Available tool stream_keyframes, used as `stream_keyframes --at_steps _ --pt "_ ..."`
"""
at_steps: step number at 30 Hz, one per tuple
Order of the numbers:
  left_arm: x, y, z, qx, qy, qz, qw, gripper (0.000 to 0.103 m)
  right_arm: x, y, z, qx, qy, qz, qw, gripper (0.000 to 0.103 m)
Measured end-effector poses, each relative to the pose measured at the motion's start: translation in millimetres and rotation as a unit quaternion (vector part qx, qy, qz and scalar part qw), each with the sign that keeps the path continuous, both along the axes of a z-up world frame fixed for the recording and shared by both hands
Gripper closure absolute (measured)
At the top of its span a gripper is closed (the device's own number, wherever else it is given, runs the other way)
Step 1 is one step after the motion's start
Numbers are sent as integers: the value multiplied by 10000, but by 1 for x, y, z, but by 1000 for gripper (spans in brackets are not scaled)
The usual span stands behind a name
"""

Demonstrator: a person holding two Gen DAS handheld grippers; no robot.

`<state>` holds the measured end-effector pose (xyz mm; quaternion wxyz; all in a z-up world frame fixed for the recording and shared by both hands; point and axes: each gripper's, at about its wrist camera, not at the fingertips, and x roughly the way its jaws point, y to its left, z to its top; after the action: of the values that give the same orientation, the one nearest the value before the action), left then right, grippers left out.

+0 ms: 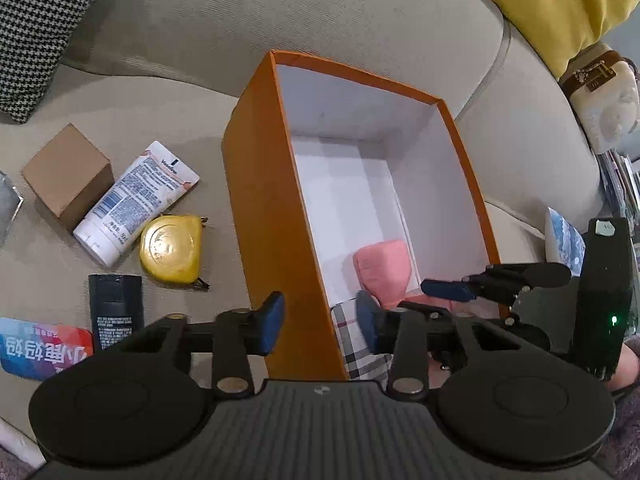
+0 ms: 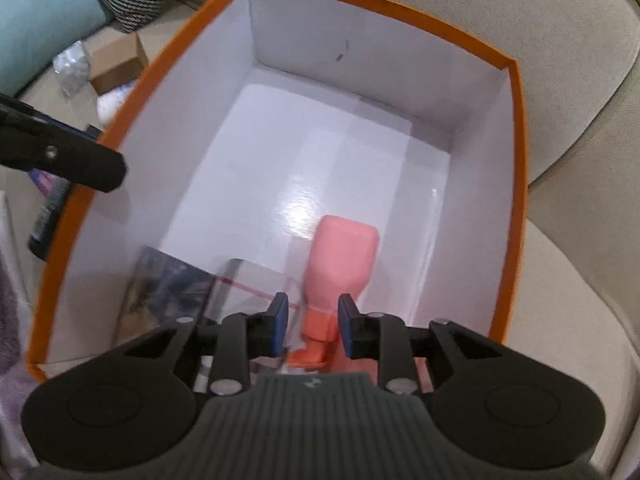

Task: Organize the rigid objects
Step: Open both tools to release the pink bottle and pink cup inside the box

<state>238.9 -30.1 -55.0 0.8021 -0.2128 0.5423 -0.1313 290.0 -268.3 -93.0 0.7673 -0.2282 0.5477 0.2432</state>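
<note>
An orange box [image 1: 260, 208] with a white inside stands on a beige sofa. My left gripper [image 1: 320, 322] hovers open over its near left wall, one pad on each side of the rim. Inside the box a pink bottle [image 2: 340, 256] lies on the floor, its orange cap toward me. My right gripper [image 2: 313, 326] is open just above that cap end, pads apart from it. Beside the bottle lie a plaid-patterned item [image 1: 356, 340] and a dark packet [image 2: 172, 292]. Left of the box are a yellow tape measure [image 1: 172, 248], a white tube [image 1: 136, 196] and a small cardboard box [image 1: 68, 176].
A dark blue stick [image 1: 116, 308] and a colourful packet [image 1: 40, 348] lie near the left gripper. A houndstooth cushion [image 1: 36, 28] sits at the back left, a yellow cushion [image 1: 560, 4] at the back right. The right gripper's body [image 1: 600, 292] stands by the box's right wall.
</note>
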Motion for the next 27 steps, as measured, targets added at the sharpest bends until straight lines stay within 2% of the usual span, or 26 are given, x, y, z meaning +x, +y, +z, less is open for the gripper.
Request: stream_keyframes --at_steps 5,7,10,12,13,16,18,23,27 --pt "5 1 0 -33 -34 -12 10000 63 19 -2 -2 348 -53 -365 9987 47" --pt "8 0 1 -17 -35 -38 10000 63 27 1 -2 402 -145 -420 9982 44" --pt "10 0 1 18 -23 -52 10000 63 41 13 -7 398 -247 -388 9981 45" --pt "11 0 1 16 -14 -54 10000 63 47 18 -10 383 -201 -355 9984 50" --pt "12 1 0 9 -10 -54 10000 63 47 19 -12 375 -152 -320 9987 57" --pt "13 2 -1 -14 -1 -60 10000 63 41 22 -13 101 -309 -88 9994 67" --pt "13 3 -1 -14 -2 -65 10000 63 41 20 -14 107 -191 -53 9997 67" --pt "12 1 -1 -23 -3 -82 10000 64 33 15 -12 18 -201 82 9998 68" --pt "10 2 -2 -51 53 -61 10000 64 30 12 -10 55 -213 -16 9998 68"
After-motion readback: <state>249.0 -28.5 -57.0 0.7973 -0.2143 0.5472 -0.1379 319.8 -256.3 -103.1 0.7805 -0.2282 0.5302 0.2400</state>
